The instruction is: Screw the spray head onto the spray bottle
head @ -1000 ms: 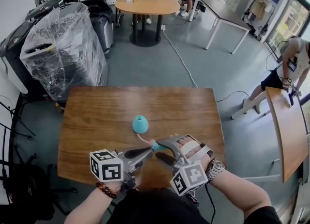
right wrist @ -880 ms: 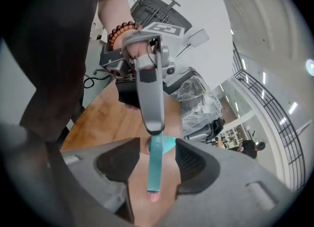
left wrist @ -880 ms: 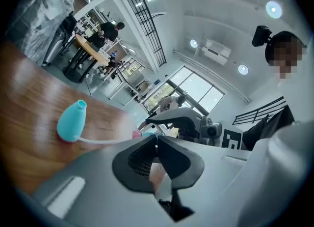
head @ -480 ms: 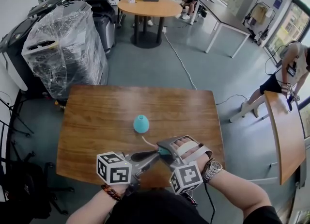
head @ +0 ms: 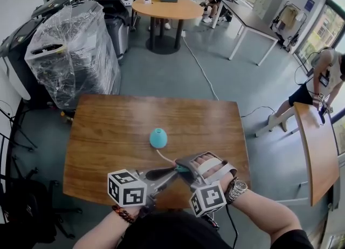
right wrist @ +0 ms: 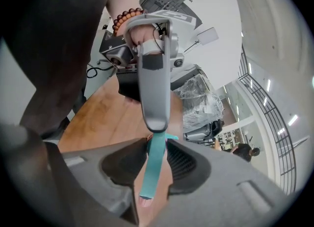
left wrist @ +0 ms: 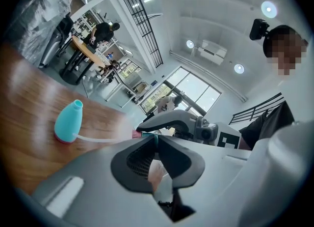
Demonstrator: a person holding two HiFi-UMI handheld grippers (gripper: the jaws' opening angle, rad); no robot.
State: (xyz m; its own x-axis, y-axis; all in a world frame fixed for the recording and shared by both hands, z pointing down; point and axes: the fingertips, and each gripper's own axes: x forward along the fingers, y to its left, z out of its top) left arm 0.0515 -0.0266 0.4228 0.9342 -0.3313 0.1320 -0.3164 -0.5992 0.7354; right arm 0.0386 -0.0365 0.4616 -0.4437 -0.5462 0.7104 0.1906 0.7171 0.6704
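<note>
CHANGE: right gripper (right wrist: 157,145) jaws have just been closing and now pinch the teal spray head (right wrist: 153,172) | LEFT: left gripper (left wrist: 156,137) jaws pressed together on its other end | BOTTLE: spray bottle (head: 158,138) upright mid-bench (head: 108,129), beyond both grippers, neck bare | MEANING: likely regripping; screwing not begun
</note>
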